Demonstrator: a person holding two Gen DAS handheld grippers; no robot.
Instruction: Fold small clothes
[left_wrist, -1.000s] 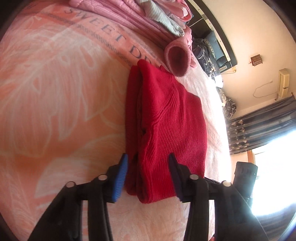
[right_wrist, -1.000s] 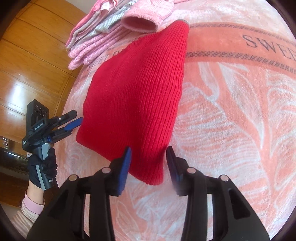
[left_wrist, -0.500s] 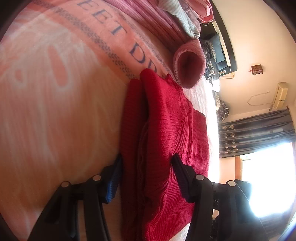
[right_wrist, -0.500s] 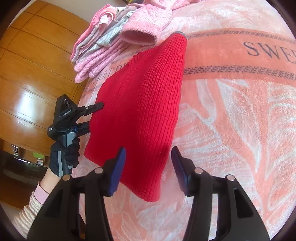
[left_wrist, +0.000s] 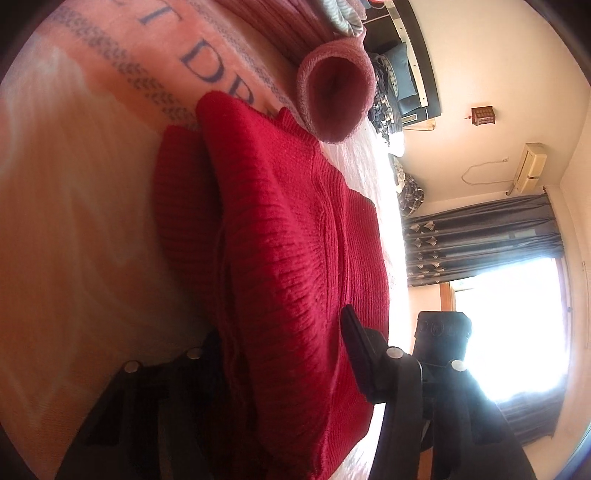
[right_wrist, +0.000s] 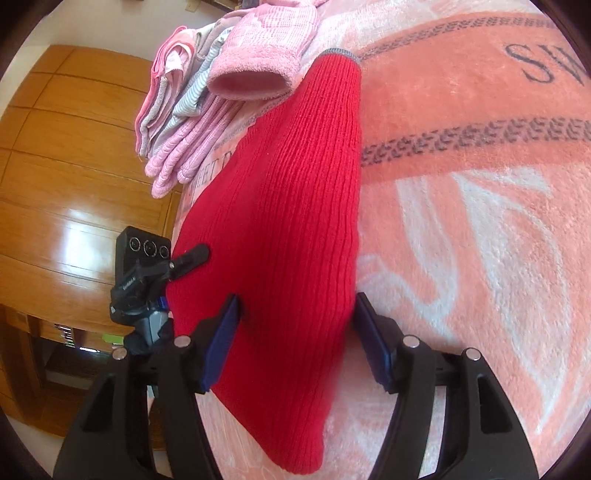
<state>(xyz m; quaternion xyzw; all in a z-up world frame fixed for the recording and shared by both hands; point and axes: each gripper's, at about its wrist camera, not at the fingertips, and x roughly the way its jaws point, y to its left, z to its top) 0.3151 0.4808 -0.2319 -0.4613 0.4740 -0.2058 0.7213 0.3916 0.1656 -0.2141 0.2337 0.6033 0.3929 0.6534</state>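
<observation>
Both claws have pushed in over the red sweater (right_wrist: 280, 229) since a second ago. It lies folded on the pink blanket (right_wrist: 480, 206), just beside the pink clothes pile (right_wrist: 207, 122). Left claw (left_wrist: 284, 343) and right claw (right_wrist: 295, 325) straddle its near edge, fingers apart.

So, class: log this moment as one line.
red sweater: folded, on blanket | left gripper: open, straddling edge | right gripper: open, straddling corner

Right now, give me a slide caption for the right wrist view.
Open right claw straddling the folded red sweater on the pink blanket.
</observation>
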